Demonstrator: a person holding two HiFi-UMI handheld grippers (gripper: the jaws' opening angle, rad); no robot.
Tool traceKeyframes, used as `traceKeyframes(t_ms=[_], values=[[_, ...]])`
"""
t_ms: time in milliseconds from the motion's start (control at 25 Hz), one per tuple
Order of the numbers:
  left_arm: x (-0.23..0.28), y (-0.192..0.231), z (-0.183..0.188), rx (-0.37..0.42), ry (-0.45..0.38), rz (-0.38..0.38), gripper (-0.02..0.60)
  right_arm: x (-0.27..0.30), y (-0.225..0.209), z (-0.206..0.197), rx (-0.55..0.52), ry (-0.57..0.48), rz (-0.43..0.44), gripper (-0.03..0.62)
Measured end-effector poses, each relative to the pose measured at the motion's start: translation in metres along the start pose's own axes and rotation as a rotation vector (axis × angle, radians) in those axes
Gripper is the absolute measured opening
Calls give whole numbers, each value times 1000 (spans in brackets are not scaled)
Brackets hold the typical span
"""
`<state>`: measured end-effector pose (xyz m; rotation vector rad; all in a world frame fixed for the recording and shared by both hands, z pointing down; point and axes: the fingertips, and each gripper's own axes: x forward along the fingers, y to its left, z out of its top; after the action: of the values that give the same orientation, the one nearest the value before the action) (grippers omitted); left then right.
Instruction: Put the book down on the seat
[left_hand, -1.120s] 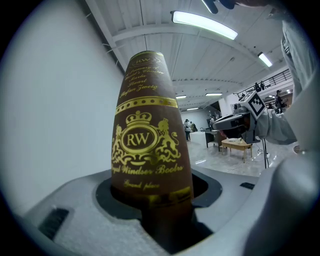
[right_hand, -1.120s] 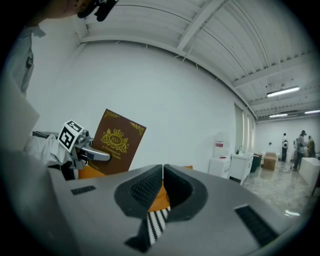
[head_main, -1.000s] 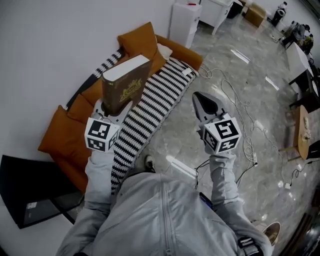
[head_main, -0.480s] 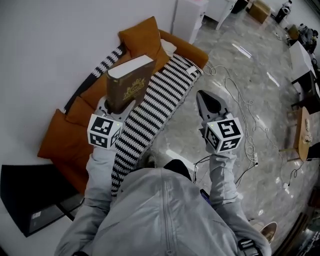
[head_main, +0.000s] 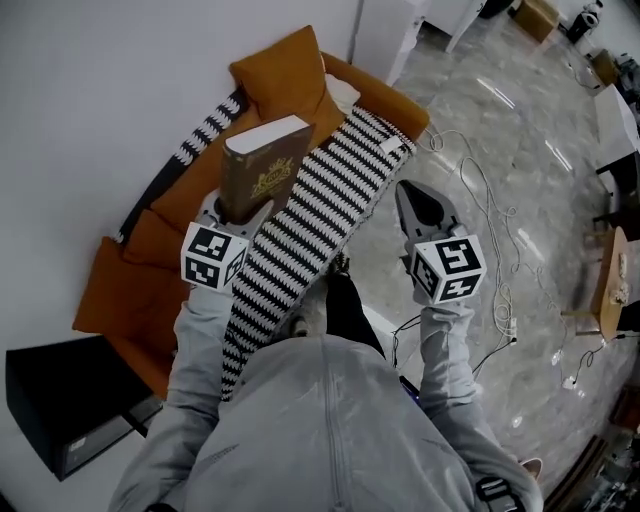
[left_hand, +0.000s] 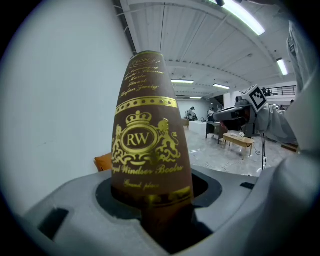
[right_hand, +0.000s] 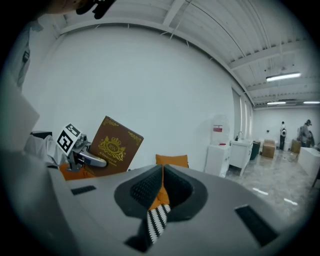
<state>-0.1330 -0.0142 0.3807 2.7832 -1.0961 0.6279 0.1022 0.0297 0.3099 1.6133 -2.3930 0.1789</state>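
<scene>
A thick brown book (head_main: 262, 170) with gold print stands upright in my left gripper (head_main: 232, 210), which is shut on its lower end. It hangs above the orange sofa seat (head_main: 150, 275) with its black-and-white striped throw (head_main: 300, 225). In the left gripper view the book's spine (left_hand: 148, 145) fills the middle between the jaws. The right gripper view shows the book (right_hand: 114, 147) held at the left. My right gripper (head_main: 418, 205) hovers over the floor to the right of the sofa, shut and empty; its jaws meet tip to tip (right_hand: 162, 172).
An orange cushion (head_main: 285, 75) leans at the sofa's far end. A white cabinet (head_main: 385, 30) stands beyond it. Cables (head_main: 495, 230) trail over the marble floor. A dark box (head_main: 70, 410) sits by the sofa's near end. The person's leg and shoe (head_main: 335, 300) are beside the sofa.
The person has stepped closer to the sofa; the view has shifted and a leg has come forward. Both grippers keep their pose, the book still held upright.
</scene>
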Motion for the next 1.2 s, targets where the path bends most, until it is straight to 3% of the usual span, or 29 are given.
traceKeyframes(t_ms=[200, 520, 840, 1200], values=[[77, 41, 5, -23, 36, 22, 242, 73, -53, -11, 29, 37, 42, 30], [199, 88, -4, -43, 146, -24, 242, 179, -122, -38, 77, 99, 82, 30], [300, 118, -69, -127, 299, -87, 242, 260, -165, -90, 147, 203, 107, 29], [388, 122, -149, -176, 457, -179, 242, 325, -196, -144, 193, 297, 130, 30]])
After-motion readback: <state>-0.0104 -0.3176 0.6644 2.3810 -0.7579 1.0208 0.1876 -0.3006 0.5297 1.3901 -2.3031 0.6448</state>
